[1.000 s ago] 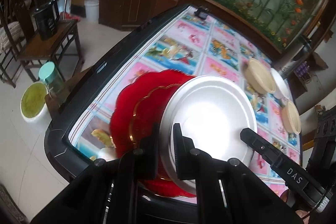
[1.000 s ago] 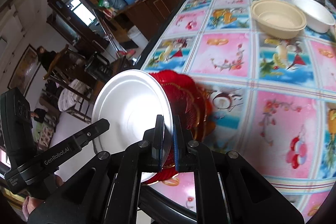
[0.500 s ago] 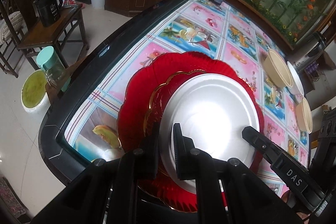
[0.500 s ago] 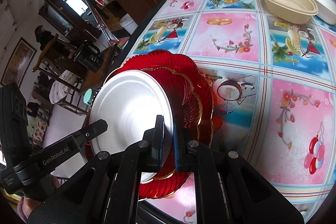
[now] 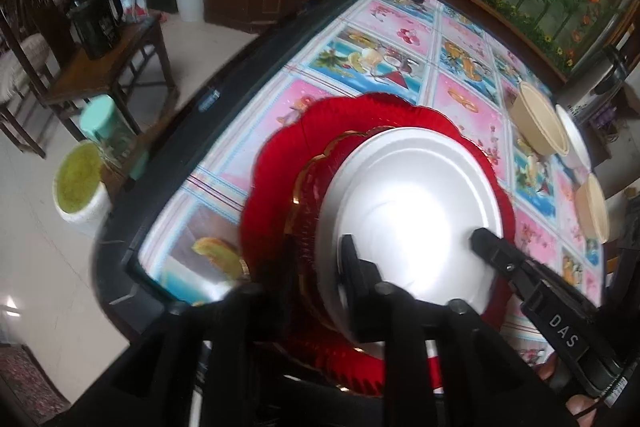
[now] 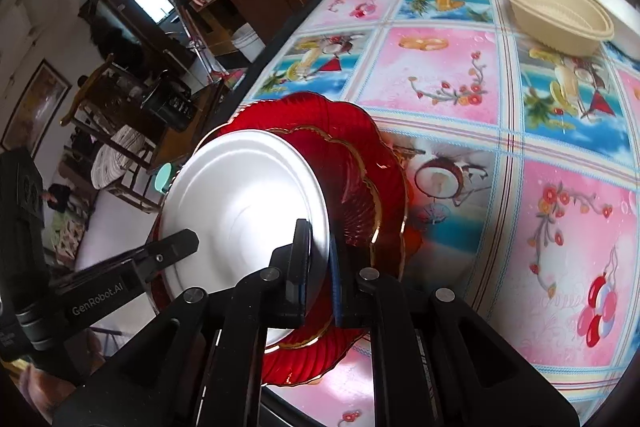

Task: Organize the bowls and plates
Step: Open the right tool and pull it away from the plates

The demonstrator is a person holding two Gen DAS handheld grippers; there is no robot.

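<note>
Step in hand, as I judge it: setting the white plate (image 5: 416, 211) onto the red stack and letting go.

Left gripper (image 5: 320, 263): its jaws have just been opening. They now stand apart at a narrow gap, straddling the near rims of the white plate and the small red plate (image 5: 308, 195). The right-hand finger lies against the white plate's face; the other sits outside the red rims. No clear pinch there now.

Right gripper (image 6: 320, 267): jaws nearly closed, clamped on the white plate's rim at the edge nearest it. The plate spreads away to the left of those fingers.

Where the plate is: on top of 2 red plates, the small one with a gold edge nested in the large red plate (image 5: 276, 155). That stack sits on the flowered tablecloth (image 6: 460, 67), close to the table's near edge. The white plate looks settled or very nearly so; I cannot tell whether it lies fully flat.

Beyond the right gripper, far up the table: a beige bowl (image 6: 556, 15), with a white bowl (image 6: 616, 11) just behind it. The left view shows another beige bowl (image 5: 592, 211) off to its right.

Next move, my guess: the right gripper needs to release too, then both draw back off the rims without dragging the light plate askew. The bowls are left to gather.
</note>
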